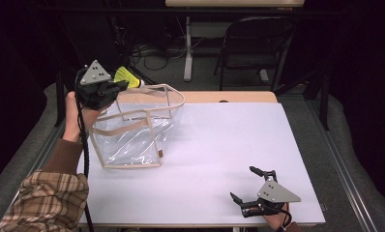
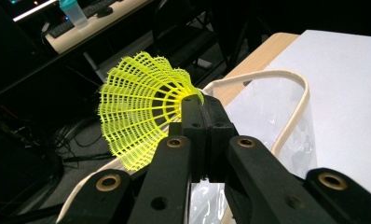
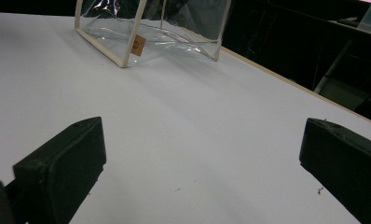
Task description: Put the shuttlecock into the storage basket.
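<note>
Right tool [image 1: 253, 189]: resting wide open and empty at the tabletop's [image 1: 219, 159] near right corner.
Bag [image 1: 135, 130]: standing by the left edge, mouth gaping upward; clear, floppy film with stiffer trim.
Left tool [image 2: 203, 105]: pinching the shuttlecock [image 2: 139, 109] by its base, above the bag's far rim.
Handling: featherlight, springy skirt; grip the base.

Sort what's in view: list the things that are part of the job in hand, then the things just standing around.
In the job:
- yellow shuttlecock, clamped in the left gripper
- clear bag, right below it

Standing around:
- right gripper, open, idle on the table
- folding chair behind the table
- bottle on a far desk
</note>
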`<state>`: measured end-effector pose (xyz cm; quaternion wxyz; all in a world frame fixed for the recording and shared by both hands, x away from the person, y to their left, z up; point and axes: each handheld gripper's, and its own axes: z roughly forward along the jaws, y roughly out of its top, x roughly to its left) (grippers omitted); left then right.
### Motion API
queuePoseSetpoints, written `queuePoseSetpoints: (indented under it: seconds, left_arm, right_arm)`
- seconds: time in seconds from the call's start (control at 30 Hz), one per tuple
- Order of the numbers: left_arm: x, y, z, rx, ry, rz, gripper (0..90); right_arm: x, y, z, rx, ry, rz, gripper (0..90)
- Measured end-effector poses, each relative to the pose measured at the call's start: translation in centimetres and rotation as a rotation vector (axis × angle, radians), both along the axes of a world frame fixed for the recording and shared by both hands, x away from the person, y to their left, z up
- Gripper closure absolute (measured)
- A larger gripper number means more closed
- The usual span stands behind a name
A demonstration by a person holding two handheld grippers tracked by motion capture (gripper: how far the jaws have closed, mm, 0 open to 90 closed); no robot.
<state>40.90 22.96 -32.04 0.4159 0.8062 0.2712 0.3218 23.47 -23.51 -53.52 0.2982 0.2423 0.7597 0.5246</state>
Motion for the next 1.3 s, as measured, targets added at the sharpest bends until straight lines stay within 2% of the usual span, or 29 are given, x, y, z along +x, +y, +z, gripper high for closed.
queuePoseSetpoints:
  seconds: [0.17, 1.3]
  left_arm:
    - [0.1, 0.0, -0.3, -0.003, 0.013, 0.005, 89.6]
    - [0.7, -1.9, -2.8, 0.044, 0.106, -0.028, 89.6]
  right_arm:
    - [0.0, 0.0, 0.0, -0.001, 0.003, -0.003, 0.2]
    - [0.0, 0.0, 0.0, 0.000, 0.002, -0.001, 0.2]
